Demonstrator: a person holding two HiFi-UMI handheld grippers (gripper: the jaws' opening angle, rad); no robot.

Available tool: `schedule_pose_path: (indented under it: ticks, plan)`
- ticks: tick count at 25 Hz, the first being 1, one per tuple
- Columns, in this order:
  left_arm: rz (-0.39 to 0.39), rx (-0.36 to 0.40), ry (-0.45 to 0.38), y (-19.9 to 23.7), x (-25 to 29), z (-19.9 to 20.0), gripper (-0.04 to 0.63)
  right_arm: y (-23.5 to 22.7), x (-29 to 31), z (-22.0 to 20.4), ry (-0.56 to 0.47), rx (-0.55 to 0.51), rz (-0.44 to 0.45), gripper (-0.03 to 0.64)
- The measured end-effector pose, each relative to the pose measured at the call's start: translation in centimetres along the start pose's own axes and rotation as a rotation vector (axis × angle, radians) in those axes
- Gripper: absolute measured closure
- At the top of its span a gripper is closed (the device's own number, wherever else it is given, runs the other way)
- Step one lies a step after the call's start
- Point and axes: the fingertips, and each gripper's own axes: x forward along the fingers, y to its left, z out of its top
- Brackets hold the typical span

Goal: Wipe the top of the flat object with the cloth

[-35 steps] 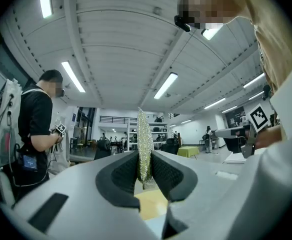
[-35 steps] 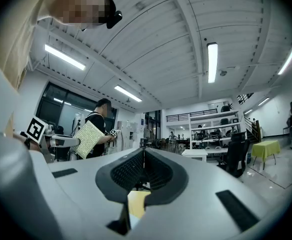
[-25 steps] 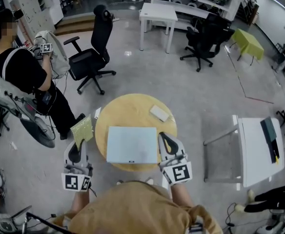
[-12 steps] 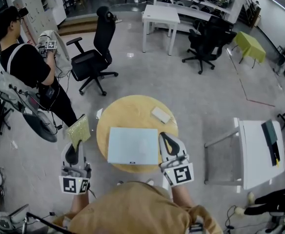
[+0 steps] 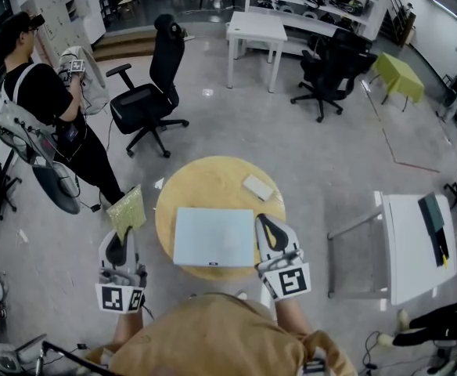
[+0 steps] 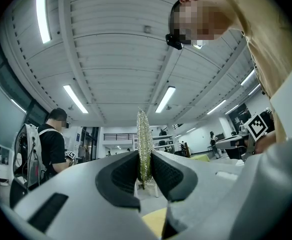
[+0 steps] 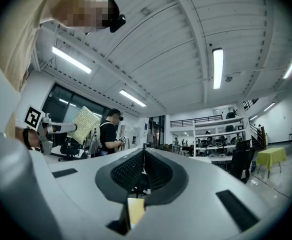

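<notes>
A pale blue flat board [image 5: 214, 236] lies on the near half of a round wooden table [image 5: 205, 180]. My left gripper [image 5: 121, 240] hangs left of the table, shut on a yellow-green cloth [image 5: 128, 208] that stands up from its jaws. In the left gripper view the cloth [image 6: 144, 145] shows edge-on, pinched between the dark pads. My right gripper [image 5: 265, 225] sits at the board's right edge, shut with nothing in it; in the right gripper view its jaws [image 7: 144, 160] meet and the cloth [image 7: 84, 124] appears at the left.
A small pale block [image 5: 257, 184] rests on the table's far right. A person in black [image 5: 50, 113] stands at the left beside a black office chair [image 5: 149, 91]. A white desk [image 5: 415, 240] is at the right, and another white table [image 5: 255, 29] stands farther off.
The left gripper with the cloth has barely shifted. The person at the left has stepped a little farther away. The right gripper has not moved.
</notes>
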Motion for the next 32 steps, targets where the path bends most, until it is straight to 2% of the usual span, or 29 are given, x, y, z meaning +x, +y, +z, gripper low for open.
schedule_pose_path:
  ticks: [14,23,32]
  plan:
    - [0.017,-0.012,0.023,1.8,-1.9,-0.3,0.531,3.0,1.3,0.2,0.002,-0.007,0.047,0.617]
    - [-0.01,-0.037,0.012,1.9,-2.5,-0.7,0.531,4.2,0.4,0.2,0.026,-0.014,0.031,0.616]
    - [-0.006,-0.06,0.038,4.9,-4.8,-1.7,0.531,8.1,1.8,0.4,0.033,-0.016,0.043,0.616]
